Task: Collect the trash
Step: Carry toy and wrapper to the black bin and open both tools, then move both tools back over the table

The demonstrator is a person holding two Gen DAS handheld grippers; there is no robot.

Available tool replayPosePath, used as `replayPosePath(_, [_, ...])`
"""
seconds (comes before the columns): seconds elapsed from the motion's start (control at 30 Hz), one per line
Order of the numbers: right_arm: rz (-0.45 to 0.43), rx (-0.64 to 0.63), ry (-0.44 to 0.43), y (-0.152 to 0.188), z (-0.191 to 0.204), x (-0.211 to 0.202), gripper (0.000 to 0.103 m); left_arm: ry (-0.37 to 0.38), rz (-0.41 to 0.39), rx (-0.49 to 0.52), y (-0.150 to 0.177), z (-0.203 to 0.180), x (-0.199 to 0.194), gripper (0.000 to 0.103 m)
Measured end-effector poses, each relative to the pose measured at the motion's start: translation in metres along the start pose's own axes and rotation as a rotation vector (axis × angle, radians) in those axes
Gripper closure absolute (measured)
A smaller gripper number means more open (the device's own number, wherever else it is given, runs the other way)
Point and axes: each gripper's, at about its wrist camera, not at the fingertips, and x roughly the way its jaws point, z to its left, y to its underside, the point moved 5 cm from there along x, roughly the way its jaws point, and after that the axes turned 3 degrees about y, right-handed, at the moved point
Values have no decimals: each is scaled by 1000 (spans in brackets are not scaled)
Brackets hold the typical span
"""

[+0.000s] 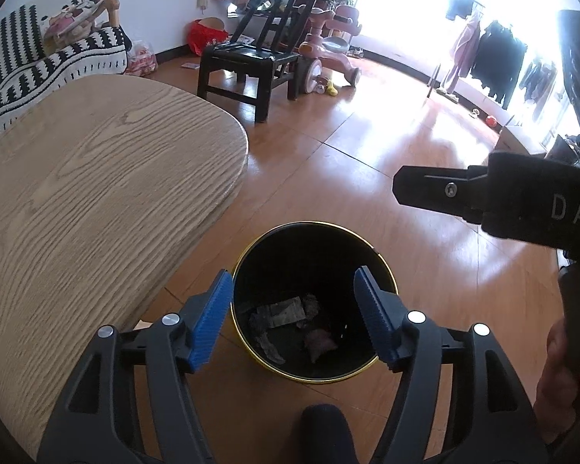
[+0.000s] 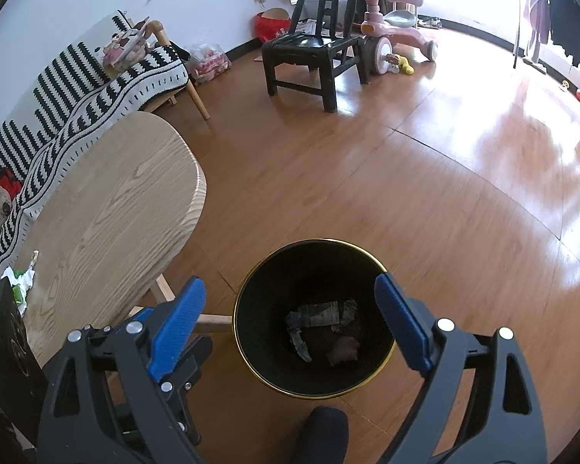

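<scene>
A black bin with a gold rim (image 1: 251, 247) (image 2: 251, 270) stands on the wooden floor beside the table. Crumpled paper scraps (image 1: 286, 315) (image 2: 321, 315) and a pinkish wad (image 2: 342, 350) lie at its bottom. My left gripper (image 1: 293, 274) hangs open over the bin's mouth, nothing between its blue pads. My right gripper (image 2: 290, 280) is also open above the bin and holds nothing; part of its black body (image 1: 444, 189) shows at the right of the left wrist view. White and green wrappers (image 2: 21, 282) lie on the table's near end.
The oval wooden table (image 1: 96, 193) (image 2: 108, 201) stands left of the bin. Behind it is a sofa with a striped blanket (image 2: 81, 92). Farther back stand a black chair (image 2: 313, 46) and a pink tricycle (image 2: 390, 27). A hand (image 1: 560, 367) grips the right tool.
</scene>
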Motion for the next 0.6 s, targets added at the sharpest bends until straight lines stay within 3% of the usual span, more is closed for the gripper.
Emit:
replayPosePath(0.17, [-5,-3,-15,-5,10,-3,17,-23,-15,17,0,8,-15,39])
replayPosePath(0.27, [-16,-20,-35,-9,28,-7,16,-47,-42,20,-2,21,-33,33])
replayPosePath(0.47, [-32,-91,-84,-14,93,-14,10,-126,-102,-27,1,74,-88,20])
replayPosePath(0.6, [-29,-168,-142,-12,160,-17,9,-207,-136,-66,12,120,-132,15])
